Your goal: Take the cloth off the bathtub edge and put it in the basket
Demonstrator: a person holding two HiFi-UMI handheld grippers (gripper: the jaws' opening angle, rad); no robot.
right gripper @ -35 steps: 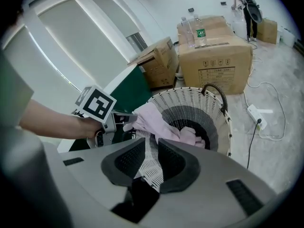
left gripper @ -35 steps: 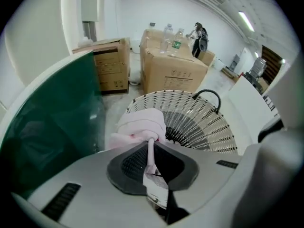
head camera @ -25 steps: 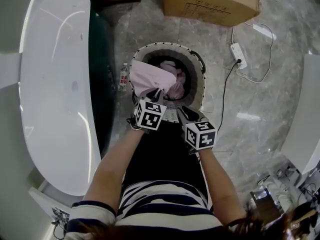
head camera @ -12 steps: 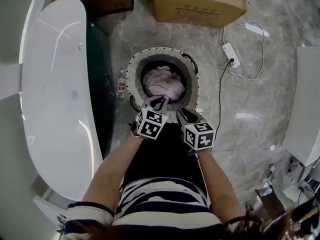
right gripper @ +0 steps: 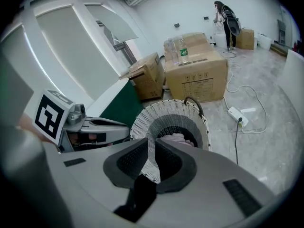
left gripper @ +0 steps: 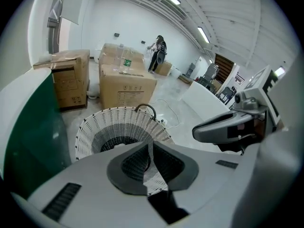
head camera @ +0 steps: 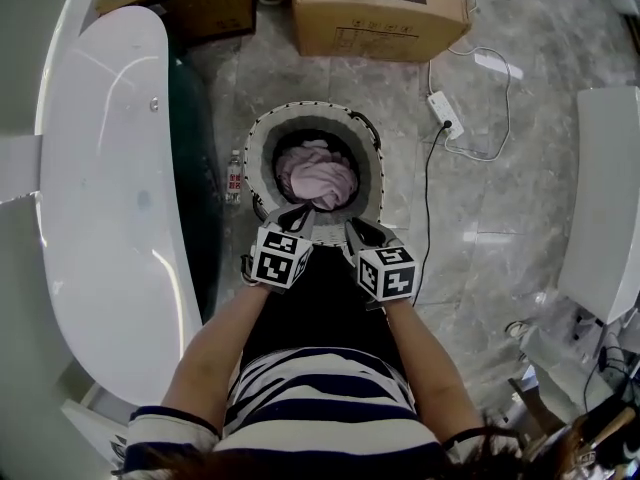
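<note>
The pink cloth [head camera: 318, 176] lies bunched at the bottom of the round white woven basket [head camera: 262, 148] on the floor. In the right gripper view the cloth [right gripper: 178, 139] shows just past the jaws, inside the basket [right gripper: 142, 122]. My left gripper [head camera: 296, 218] hangs above the basket's near rim, shut and holding nothing. My right gripper [head camera: 356, 230] is beside it; its jaws have just been closing with nothing between them, and only a thin slit remains. In the left gripper view the left gripper [left gripper: 148, 148] points at the basket [left gripper: 95, 127].
The white bathtub [head camera: 100, 188] with its dark green side runs along the left. A small bottle [head camera: 233, 176] stands between tub and basket. Cardboard boxes [head camera: 375, 8] sit beyond the basket. A power strip [head camera: 445, 113] with a cable lies to the right, near a white unit [head camera: 605, 198].
A second ago the cloth hung from my left gripper over the basket's rim; now it lies inside the basket. Both grippers have lifted back toward the person.
</note>
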